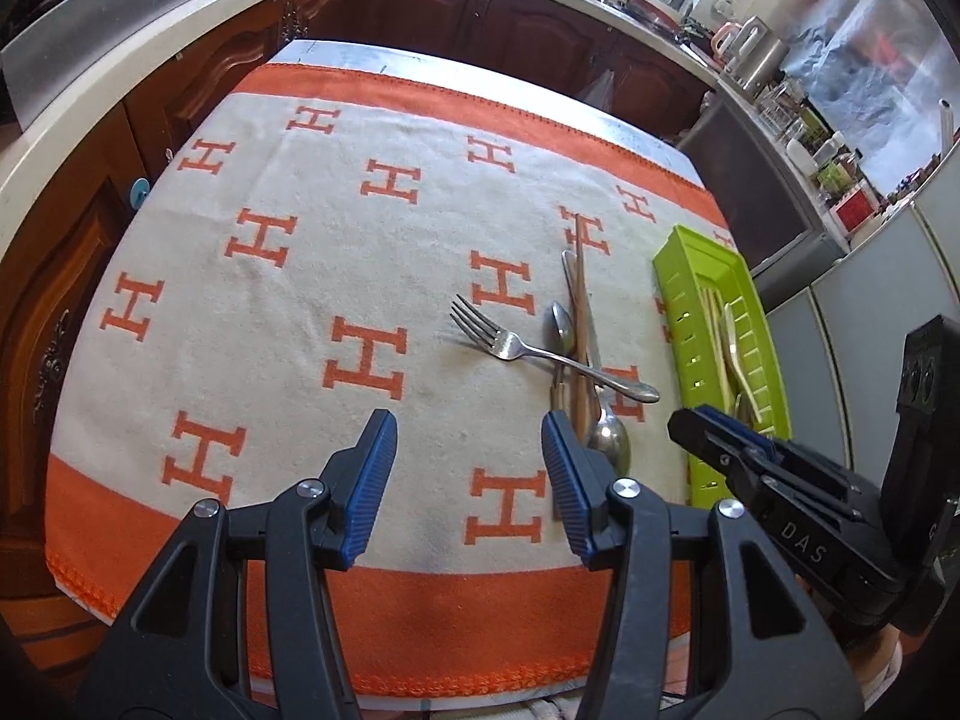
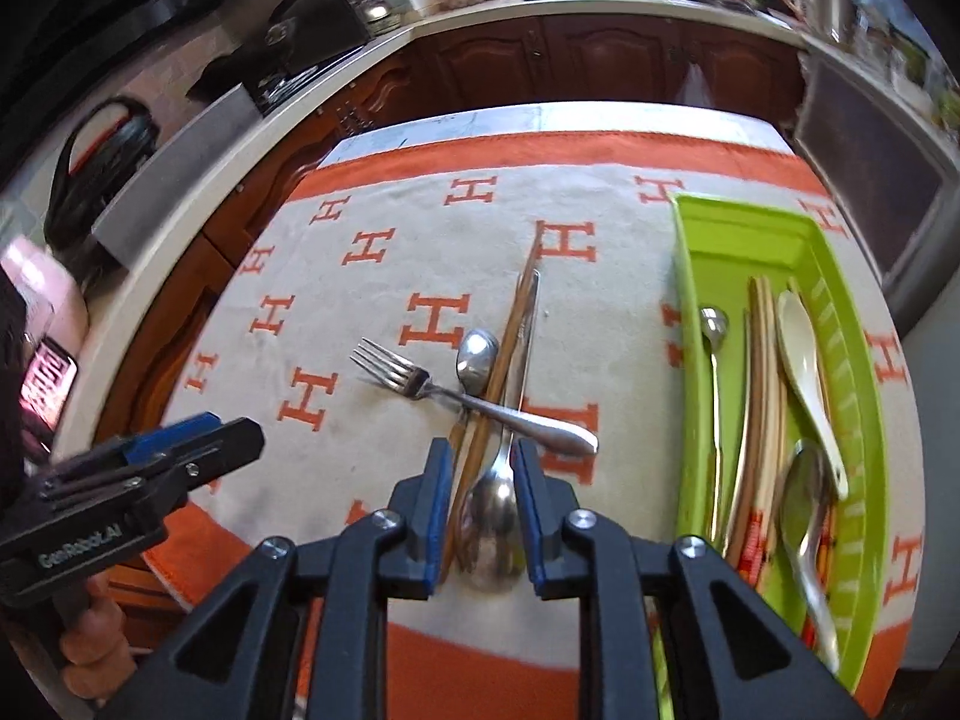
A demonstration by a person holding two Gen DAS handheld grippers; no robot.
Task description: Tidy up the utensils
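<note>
Two ribbed blue fingers [image 2: 429,516] flank, perhaps touching, a shiny steel spoon [image 2: 491,525].

Your widest open lane is the left half of the orange-and-white towel [image 1: 252,300], bare cloth from the near hem to the far one. To the right it is crowded: the fork [image 2: 420,387] lies slantwise over the wooden chopsticks [image 2: 510,330] and both metal spoons (one bowl-up [image 2: 477,354], the other [image 2: 492,516] bracketed by your right gripper [image 2: 480,510]), so nothing there lifts without touching a neighbour. Only a narrow strip of towel separates that pile from the green tray [image 2: 690,300], whose raised wall blocks a low sideways pass. Your left gripper [image 1: 468,480] hangs open just beside the pile.
</note>
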